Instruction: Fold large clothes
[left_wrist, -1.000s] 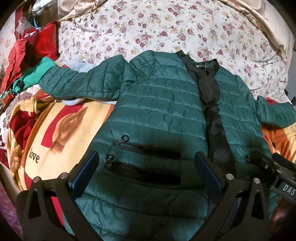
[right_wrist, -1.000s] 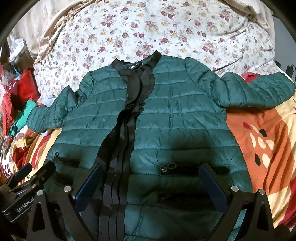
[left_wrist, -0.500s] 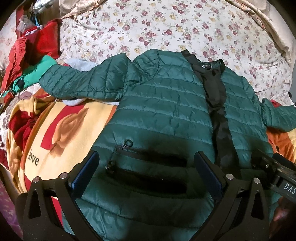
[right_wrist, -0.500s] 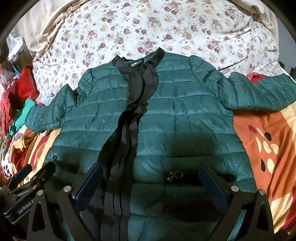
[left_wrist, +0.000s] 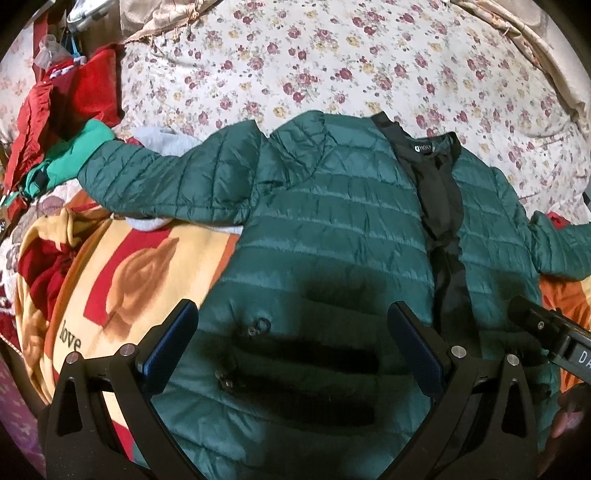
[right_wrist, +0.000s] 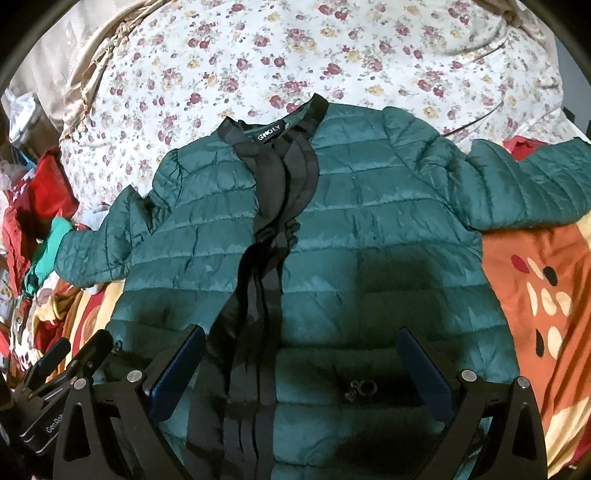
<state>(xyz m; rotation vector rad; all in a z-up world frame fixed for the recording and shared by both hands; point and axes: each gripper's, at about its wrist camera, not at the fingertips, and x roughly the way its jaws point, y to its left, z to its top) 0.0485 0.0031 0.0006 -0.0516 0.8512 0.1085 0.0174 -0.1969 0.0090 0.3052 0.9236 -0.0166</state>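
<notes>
The left gripper (left_wrist: 291, 343) hangs with its blue-padded fingers (left_wrist: 170, 341) spread wide and nothing between them, over the zip pockets (left_wrist: 303, 363) on one front panel of the green quilted jacket (left_wrist: 332, 229). The right gripper (right_wrist: 301, 369) is equally wide apart and empty, above the hem beside the black front placket (right_wrist: 258, 266). The jacket lies front-up, sleeves out to both sides, across a flowered quilt (right_wrist: 295, 48) and an orange-and-yellow blanket (right_wrist: 535, 280).

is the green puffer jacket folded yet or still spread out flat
Spread out, not folded. The green puffer jacket lies front-up on the bed with both sleeves stretched sideways; both grippers are open above its hem.
</notes>
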